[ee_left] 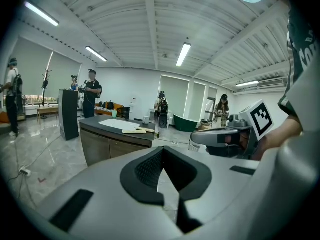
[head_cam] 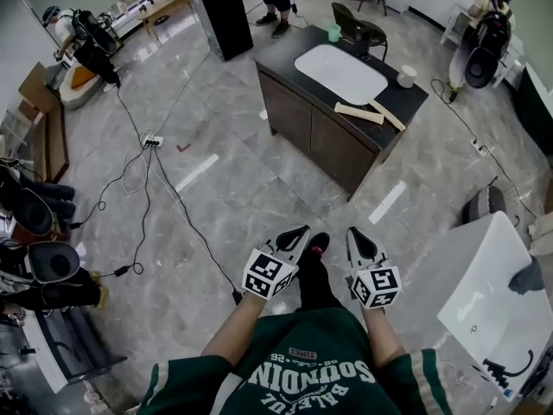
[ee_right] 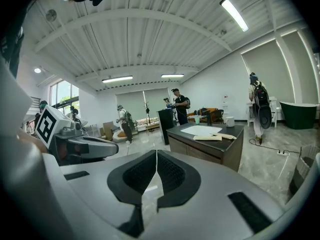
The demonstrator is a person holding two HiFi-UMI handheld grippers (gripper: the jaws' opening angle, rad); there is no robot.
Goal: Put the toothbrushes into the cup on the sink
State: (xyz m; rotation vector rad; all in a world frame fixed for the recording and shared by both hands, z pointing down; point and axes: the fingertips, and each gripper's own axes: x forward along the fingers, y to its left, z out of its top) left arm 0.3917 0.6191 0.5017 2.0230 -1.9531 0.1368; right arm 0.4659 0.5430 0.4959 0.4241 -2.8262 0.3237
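Dark counter (head_cam: 281,61) w/ glossy white oval sink (head_cam: 341,72). Pale, long toothbrushes (head_cam: 367,113) at counter's front edge, white cup (head_cam: 406,76) beside sink. left gripper (head_cam: 298,232), right gripper (head_cam: 356,236): jaws together, empty, well short of counter.

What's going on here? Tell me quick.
A person stands on the tiled floor holding a left gripper and a right gripper, both shut and empty. The dark sink cabinet is ahead, out of reach. On its counter sit a white cup, a green cup and some pale long items beside the basin, all untouched.
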